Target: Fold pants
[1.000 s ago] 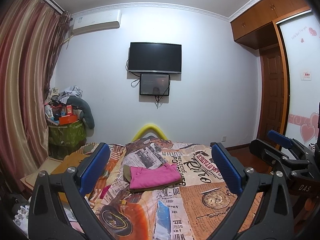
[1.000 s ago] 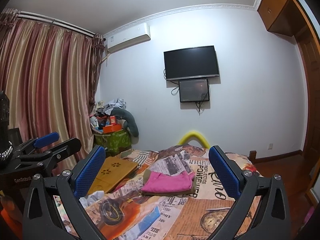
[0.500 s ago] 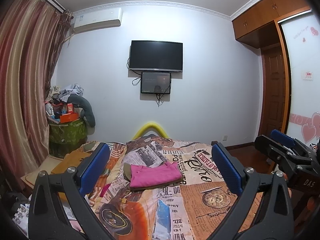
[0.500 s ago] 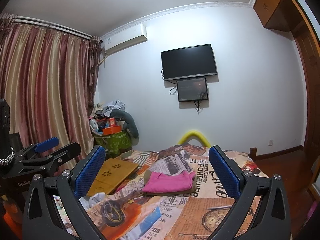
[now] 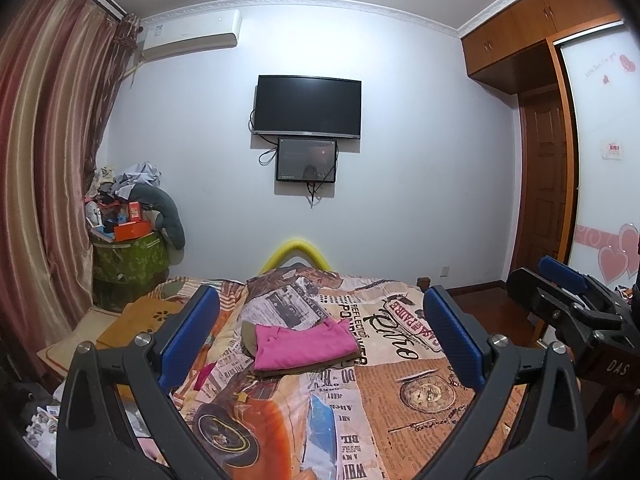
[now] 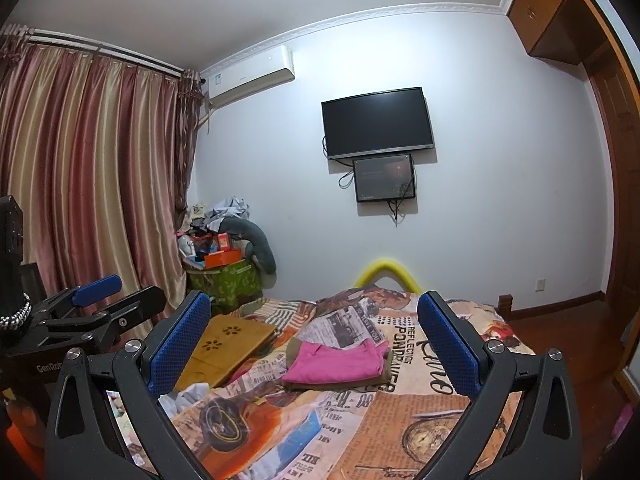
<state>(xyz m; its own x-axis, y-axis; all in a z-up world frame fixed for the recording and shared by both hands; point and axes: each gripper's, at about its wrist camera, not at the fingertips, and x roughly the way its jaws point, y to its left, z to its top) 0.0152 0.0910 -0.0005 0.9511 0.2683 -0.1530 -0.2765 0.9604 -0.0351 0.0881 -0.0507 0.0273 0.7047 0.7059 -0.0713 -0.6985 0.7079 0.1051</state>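
Both tongs stood with jaws wide apart and gripped nothing: the left gripper (image 5: 320,332) and the right gripper (image 6: 314,340) were held above the near end of the bed (image 5: 420,392), well short of the clothes. Folded pink pants (image 5: 302,344) lay mid-bed on a folded olive garment (image 5: 249,336). A wooden tray (image 6: 228,344) rested at the bed's left edge.

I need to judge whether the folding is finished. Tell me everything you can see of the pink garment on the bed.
The pink garment is soft cloth folded into a flat, roughly rectangular stack. It lies on an olive-brown folded garment that shows beneath its edges, on the bedspread printed with newspaper motifs. Its top looks smooth, one edge slightly uneven. Neither gripper touches it.
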